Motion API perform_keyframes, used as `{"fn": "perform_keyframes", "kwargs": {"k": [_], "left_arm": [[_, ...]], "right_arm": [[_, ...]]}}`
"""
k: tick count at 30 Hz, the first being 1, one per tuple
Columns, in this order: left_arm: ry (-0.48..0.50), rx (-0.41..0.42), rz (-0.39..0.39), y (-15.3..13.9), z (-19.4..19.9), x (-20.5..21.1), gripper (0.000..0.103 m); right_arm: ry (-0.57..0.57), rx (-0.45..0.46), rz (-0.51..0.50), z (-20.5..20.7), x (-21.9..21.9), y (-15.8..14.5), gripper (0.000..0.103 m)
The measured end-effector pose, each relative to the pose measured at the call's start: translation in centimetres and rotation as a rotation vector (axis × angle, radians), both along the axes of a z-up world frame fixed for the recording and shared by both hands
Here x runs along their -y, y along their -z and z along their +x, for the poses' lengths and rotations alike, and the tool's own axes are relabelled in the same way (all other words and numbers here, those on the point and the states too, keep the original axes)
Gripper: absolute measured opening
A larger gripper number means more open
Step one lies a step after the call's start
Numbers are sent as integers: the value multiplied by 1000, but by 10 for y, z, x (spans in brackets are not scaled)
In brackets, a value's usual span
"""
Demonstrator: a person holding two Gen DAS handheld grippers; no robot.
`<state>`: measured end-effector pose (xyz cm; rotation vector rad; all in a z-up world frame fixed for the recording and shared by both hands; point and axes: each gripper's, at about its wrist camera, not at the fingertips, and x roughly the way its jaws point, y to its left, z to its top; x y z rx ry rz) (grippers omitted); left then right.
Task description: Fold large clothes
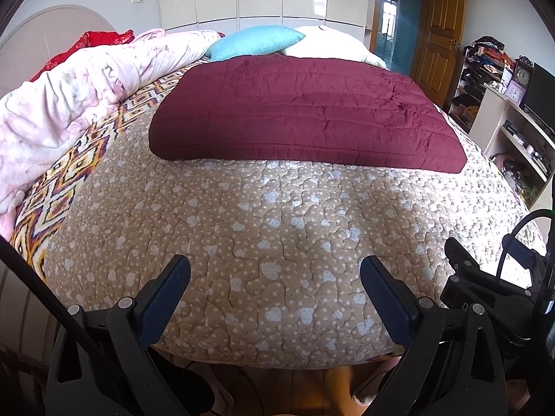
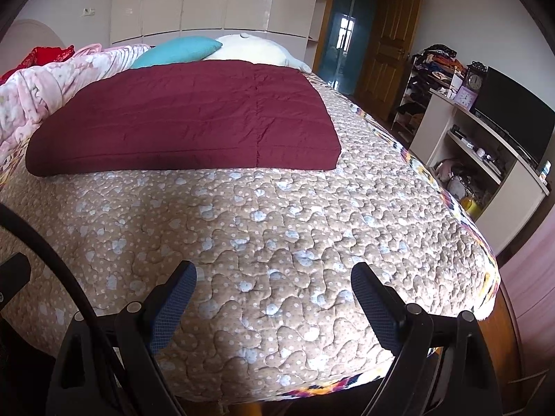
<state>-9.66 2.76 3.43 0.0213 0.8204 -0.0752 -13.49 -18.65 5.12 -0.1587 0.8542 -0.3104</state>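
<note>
A dark red quilted garment [image 1: 305,118] [image 2: 187,118] lies flat as a folded rectangle in the middle of the bed [image 1: 242,235] [image 2: 277,242]. My left gripper [image 1: 275,267] hovers open over the bed's near end, well short of the garment, with nothing between its fingers. My right gripper [image 2: 274,274] is also open and empty above the near end of the bedspread. In the left wrist view the right gripper's black body [image 1: 492,280] shows at the right edge.
A pink floral duvet [image 1: 69,104] is bunched along the bed's left side, with a red cloth behind it. A teal pillow [image 1: 256,41] and a cream pillow [image 1: 333,45] lie at the head. Shelves with a TV [image 2: 513,118] and clutter stand right; a wooden door [image 1: 440,34] is beyond.
</note>
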Motion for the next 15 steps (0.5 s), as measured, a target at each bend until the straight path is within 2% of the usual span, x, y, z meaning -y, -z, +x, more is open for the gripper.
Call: {"fn": "perform_keyframes", "kwargs": {"k": [15], "left_arm": [[-32, 6, 9, 2, 4, -10, 98]], "right_arm": [[-15, 4, 7, -2, -2, 2, 93]]}}
